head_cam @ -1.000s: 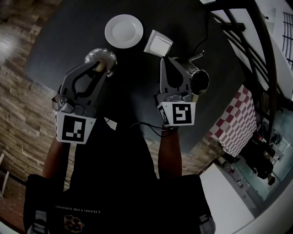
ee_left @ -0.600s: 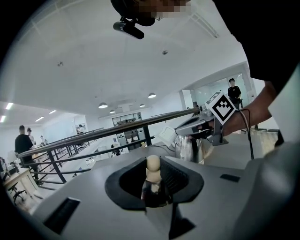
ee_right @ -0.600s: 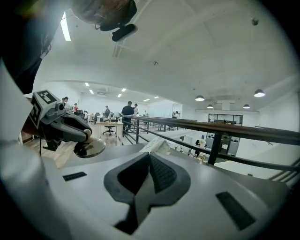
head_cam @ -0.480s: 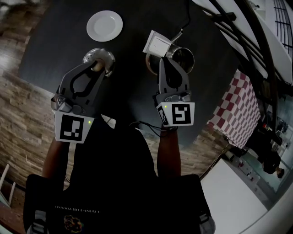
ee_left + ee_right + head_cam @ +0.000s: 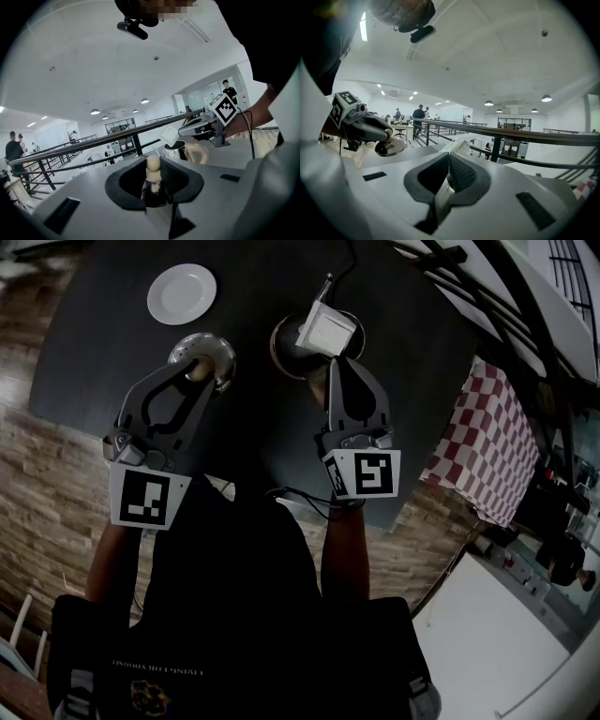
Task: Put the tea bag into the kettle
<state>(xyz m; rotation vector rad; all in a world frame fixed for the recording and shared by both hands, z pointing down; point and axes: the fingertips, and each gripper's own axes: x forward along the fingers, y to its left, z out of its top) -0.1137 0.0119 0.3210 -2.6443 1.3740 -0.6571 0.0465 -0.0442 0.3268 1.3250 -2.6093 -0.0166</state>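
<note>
L gripper [image 5: 198, 373]: jaws clamped on lid knob [image 5: 153, 165]. R gripper [image 5: 334, 362]: jaws pinch tea bag [image 5: 326, 331]. Both forearms [image 5: 342, 554] extended, parallel.

The only lettering is a line of small pale print [image 5: 155, 667] on the person's black garment [image 5: 234, 615] at the near edge of the head view. It stands upside down above a round emblem [image 5: 145, 697] and is too small and dim to read. The white cube at the left [image 5: 145, 499] and the white cube at the right [image 5: 364, 474] each bear a black-and-white square coded marker, a pattern of blocks rather than letters or numbers.
</note>
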